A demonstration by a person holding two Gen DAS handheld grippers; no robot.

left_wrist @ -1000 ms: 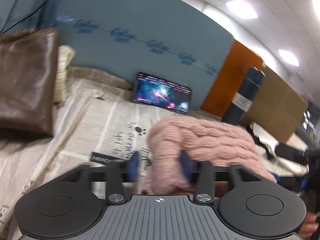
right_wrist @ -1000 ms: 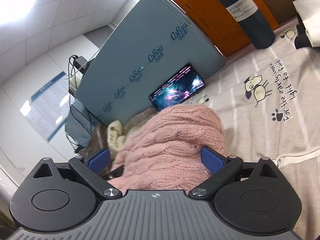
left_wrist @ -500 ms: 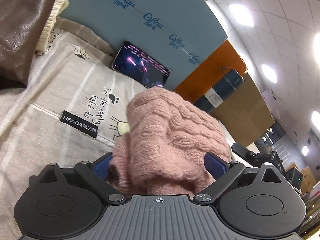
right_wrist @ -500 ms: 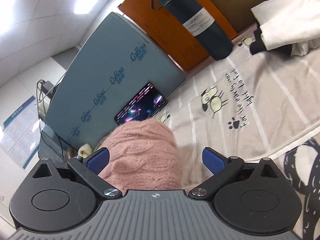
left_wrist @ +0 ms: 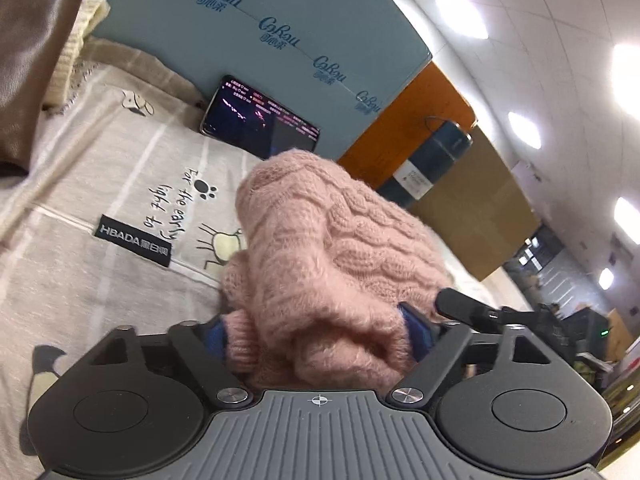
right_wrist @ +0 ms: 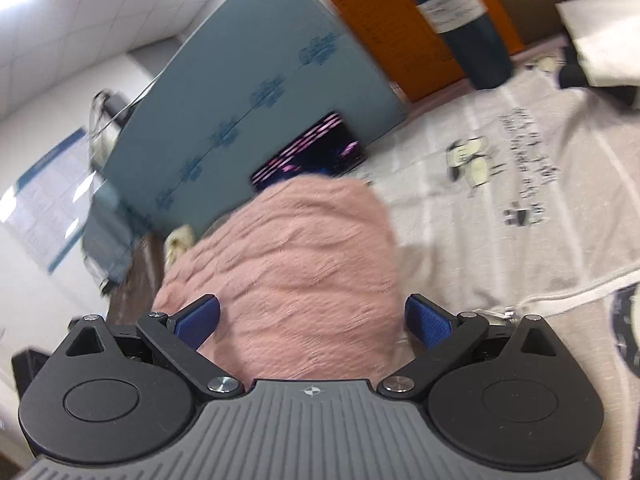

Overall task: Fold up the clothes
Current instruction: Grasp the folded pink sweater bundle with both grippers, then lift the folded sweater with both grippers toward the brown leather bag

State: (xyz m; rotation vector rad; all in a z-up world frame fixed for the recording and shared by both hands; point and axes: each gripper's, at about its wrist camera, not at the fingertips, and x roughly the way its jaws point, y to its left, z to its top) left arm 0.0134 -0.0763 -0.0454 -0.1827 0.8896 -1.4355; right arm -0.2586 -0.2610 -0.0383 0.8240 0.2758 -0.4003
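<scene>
1. The grey printed bedsheet [left_wrist: 80, 280] covers the whole work surface, probably as a soft, clean base for folding. It carries cartoon animals, paw prints and the words "for the early"; more lettering beside that is too warped to read.
2. A blue-grey foam board [left_wrist: 260, 40] stands at the back as a backdrop, printed over and over with a brand that looks like "CoRou". An orange board [left_wrist: 400, 128] and a cardboard sheet [left_wrist: 472, 208] lean next to it.
3. The pink cable-knit sweater [left_wrist: 332, 248] lies bunched on the sheet near both tools, its bulk heaped up, so I judge the fold is only partly done.
4. A dark blue vacuum bottle [right_wrist: 460, 16] stands against the orange board; its white label is unreadable here.
5. A phone [left_wrist: 260, 120] leans on the foam board, screen lit.
6. The left tongs [left_wrist: 316, 336] straddle a thick roll of sweater, jaws wide with fabric pressing both pads; whether they are squeezing it I cannot tell.
7. The right tongs [right_wrist: 312, 316] are spread wide, the knit between them untouched by the right pad [right_wrist: 428, 320].
8. A black tag [left_wrist: 136, 242] reads "HBADA".
</scene>
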